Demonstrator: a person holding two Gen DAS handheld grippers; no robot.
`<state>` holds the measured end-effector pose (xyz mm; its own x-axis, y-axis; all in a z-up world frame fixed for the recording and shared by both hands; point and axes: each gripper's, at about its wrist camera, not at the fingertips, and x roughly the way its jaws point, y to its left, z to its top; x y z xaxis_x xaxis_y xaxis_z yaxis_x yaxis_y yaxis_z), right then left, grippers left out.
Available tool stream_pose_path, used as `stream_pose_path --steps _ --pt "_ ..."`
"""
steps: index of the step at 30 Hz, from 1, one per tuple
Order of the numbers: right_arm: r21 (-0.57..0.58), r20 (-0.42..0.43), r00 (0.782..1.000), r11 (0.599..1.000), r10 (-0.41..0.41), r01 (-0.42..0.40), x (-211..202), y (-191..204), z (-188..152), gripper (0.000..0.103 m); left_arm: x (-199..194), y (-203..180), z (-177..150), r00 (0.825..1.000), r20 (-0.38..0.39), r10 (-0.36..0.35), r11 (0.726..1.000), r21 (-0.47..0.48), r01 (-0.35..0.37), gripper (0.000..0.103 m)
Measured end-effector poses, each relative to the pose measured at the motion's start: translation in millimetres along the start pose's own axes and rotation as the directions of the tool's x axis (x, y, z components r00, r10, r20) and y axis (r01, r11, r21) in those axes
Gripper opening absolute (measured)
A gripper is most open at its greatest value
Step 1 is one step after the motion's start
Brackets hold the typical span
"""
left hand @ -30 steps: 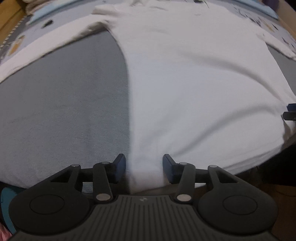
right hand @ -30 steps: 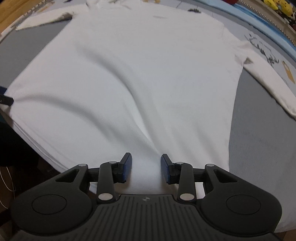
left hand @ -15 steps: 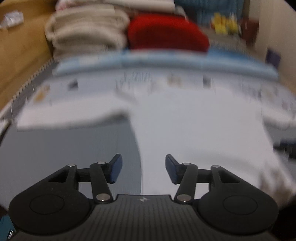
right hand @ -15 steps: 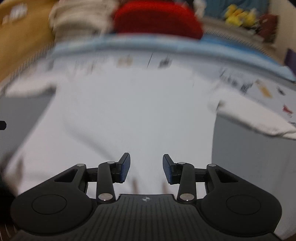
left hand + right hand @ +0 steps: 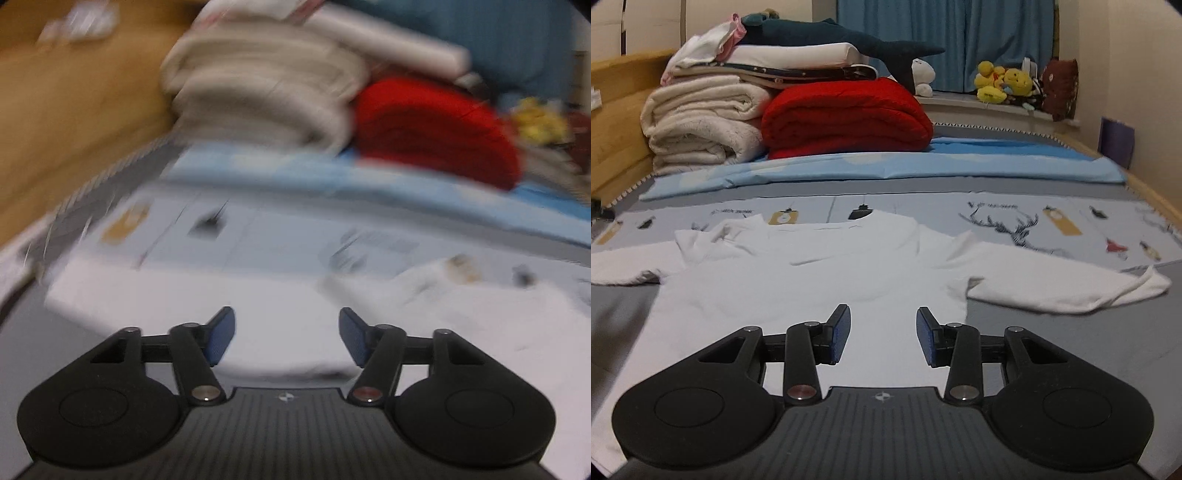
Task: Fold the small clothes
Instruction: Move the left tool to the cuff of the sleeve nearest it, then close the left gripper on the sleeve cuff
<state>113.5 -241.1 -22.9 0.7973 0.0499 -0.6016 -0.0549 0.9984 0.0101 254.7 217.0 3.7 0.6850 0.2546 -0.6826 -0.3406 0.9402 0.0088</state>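
Fabric of the white long-sleeved shirt (image 5: 820, 280) lies flat across the middle of your right view, sleeves spread. Your right gripper (image 5: 882, 334) hangs over its lower part, jaws apart, empty; your left gripper (image 5: 286, 338), having just widened, is empty too.

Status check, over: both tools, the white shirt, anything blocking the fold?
Left tool open, jaws just widened, empty. Right tool open, empty. White shirt flat on bed, sleeves spread, unfolded. Nothing on it.
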Motion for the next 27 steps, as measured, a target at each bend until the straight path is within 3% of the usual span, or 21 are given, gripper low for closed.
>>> stream_pose_path --steps 1,3,6,8,11,17,19,21,22,24,25,27 --pt "-0.019 -0.012 1.0 1.0 -0.006 0.006 2 2 5 0.041 17 12 3 0.998 -0.054 0.03 0.998 -0.052 -0.033 0.057" --pt "-0.037 -0.017 1.0 0.999 -0.002 0.001 4 5 18 0.041 35 37 10 0.998 -0.052 0.019 0.987 -0.156 -0.027 0.057" --pt "-0.041 0.01 1.0 0.999 0.019 -0.019 15 16 48 0.041 60 68 18 0.994 -0.065 0.091 0.97 -0.221 -0.104 0.058" --pt "-0.053 0.031 0.999 0.998 0.025 -0.023 29 34 71 0.041 77 94 21 0.99 -0.078 0.121 0.948 -0.285 -0.139 0.071" --pt "-0.046 0.059 0.995 0.995 0.086 -0.083 53 62 97 0.041 99 142 20 0.977 -0.117 0.176 0.888 -0.409 -0.209 0.078" --pt "-0.101 0.045 0.974 0.971 0.222 -0.217 99 122 122 0.041 129 224 16 0.96 -0.186 0.209 0.756 -0.592 -0.279 0.079" --pt "-0.128 0.033 0.966 0.96 0.255 -0.249 109 136 123 0.041 134 236 15 0.957 -0.194 0.214 0.733 -0.616 -0.289 0.079" --pt "-0.15 0.023 0.96 0.951 0.278 -0.272 117 145 120 0.041 135 238 17 0.956 -0.186 0.226 0.735 -0.611 -0.293 0.078" --pt "-0.155 0.016 0.958 0.948 0.285 -0.279 121 148 116 0.041 137 237 19 0.953 -0.186 0.237 0.741 -0.6 -0.302 0.074" --pt "-0.152 -0.006 0.957 0.946 0.289 -0.286 128 151 112 0.041 139 233 21 0.949 -0.181 0.256 0.761 -0.567 -0.314 0.04" --pt "-0.147 -0.026 0.957 0.946 0.289 -0.289 132 153 110 0.041 139 231 22 0.948 -0.179 0.261 0.771 -0.553 -0.317 0.003" --pt "-0.132 -0.056 0.955 0.946 0.29 -0.295 137 155 109 0.041 139 227 23 0.949 -0.175 0.263 0.771 -0.553 -0.316 0.004"
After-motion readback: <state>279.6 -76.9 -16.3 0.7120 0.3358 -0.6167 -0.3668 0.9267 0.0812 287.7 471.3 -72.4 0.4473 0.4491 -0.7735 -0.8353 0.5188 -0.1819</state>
